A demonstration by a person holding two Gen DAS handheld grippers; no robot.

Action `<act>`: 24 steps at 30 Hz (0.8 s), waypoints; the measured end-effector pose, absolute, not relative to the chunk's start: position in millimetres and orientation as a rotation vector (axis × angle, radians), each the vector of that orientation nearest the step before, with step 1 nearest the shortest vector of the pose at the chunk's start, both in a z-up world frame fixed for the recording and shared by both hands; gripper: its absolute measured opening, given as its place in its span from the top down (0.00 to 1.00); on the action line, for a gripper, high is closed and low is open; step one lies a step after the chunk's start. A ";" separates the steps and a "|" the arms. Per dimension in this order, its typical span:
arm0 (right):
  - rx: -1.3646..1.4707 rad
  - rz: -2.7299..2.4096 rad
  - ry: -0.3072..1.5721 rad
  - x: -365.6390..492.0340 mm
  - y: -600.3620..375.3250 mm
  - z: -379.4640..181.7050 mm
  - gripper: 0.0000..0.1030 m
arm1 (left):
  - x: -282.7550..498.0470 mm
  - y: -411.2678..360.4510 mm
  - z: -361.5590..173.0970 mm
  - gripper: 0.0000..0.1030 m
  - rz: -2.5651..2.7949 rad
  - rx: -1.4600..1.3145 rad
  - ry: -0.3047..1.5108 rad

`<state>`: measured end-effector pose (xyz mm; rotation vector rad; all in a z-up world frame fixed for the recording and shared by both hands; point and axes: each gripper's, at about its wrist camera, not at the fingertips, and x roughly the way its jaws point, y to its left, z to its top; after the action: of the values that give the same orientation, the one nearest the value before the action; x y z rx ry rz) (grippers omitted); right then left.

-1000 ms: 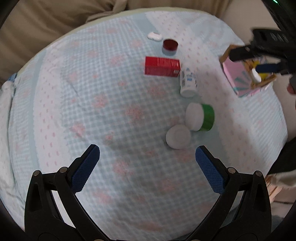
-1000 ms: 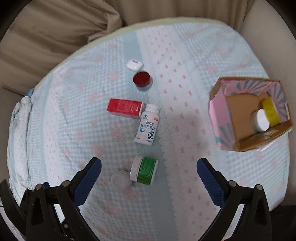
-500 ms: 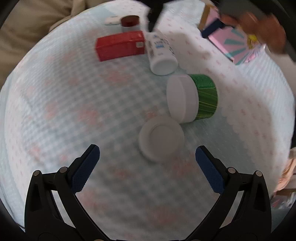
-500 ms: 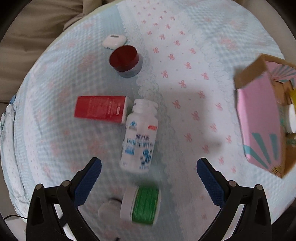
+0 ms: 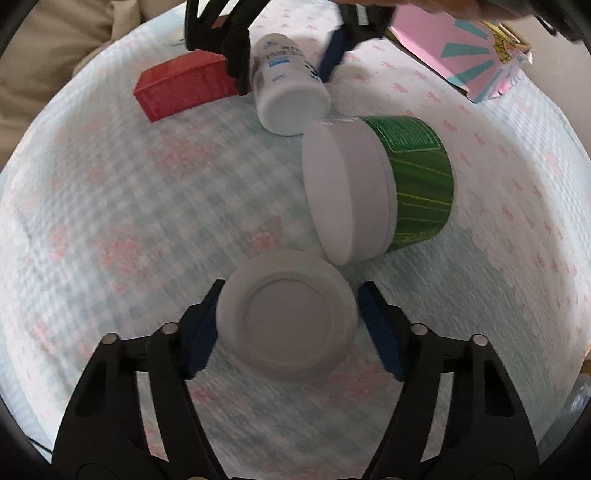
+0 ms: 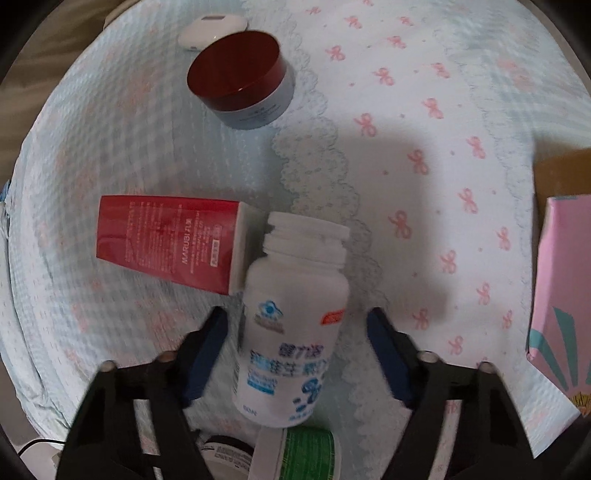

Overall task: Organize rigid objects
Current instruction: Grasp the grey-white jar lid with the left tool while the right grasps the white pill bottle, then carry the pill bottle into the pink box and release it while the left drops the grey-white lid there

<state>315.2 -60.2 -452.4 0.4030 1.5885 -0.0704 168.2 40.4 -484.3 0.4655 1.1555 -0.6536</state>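
Note:
My left gripper (image 5: pixel 288 328) straddles a flat white round lid (image 5: pixel 286 323) on the bedspread; the left pad touches it, a gap shows at the right pad. A green jar with a white cap (image 5: pixel 376 192) lies on its side just beyond. My right gripper (image 6: pixel 295 354) is open around a white pill bottle (image 6: pixel 291 332) lying on its side, with gaps on both sides. In the left wrist view the right gripper (image 5: pixel 284 51) stands over that bottle (image 5: pixel 288 92). A red box (image 6: pixel 170 236) lies against the bottle's neck.
A red-lidded cream jar (image 6: pixel 240 96) and a white earbud case (image 6: pixel 212 29) lie farther back. A pink cardboard box (image 6: pixel 557 314) stands at the right, also in the left wrist view (image 5: pixel 469 48). The green jar (image 6: pixel 299 454) lies under the right gripper. Beige bedding lies beyond the spread.
Both grippers have moved down and forward. The left has narrowed around the white lid. The right has narrowed around the pill bottle.

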 end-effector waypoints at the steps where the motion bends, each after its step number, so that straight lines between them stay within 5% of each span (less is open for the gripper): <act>1: 0.406 -0.063 1.591 316.9 -58.7 -453.9 0.48 | 167.9 39.6 -483.9 0.39 -0.657 0.471 1.154; 4: 0.432 -0.071 1.591 319.5 -58.7 -456.9 0.52 | 167.5 36.5 -482.0 0.48 -0.660 0.487 1.146; 24: 0.503 -0.084 1.528 300.4 -88.4 -438.6 0.54 | 196.2 99.1 -439.3 0.48 -0.556 0.359 1.140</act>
<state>300.4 -88.4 -438.6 0.5035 1.5277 -0.0845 196.2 99.1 -439.3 0.3587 1.1397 -0.5560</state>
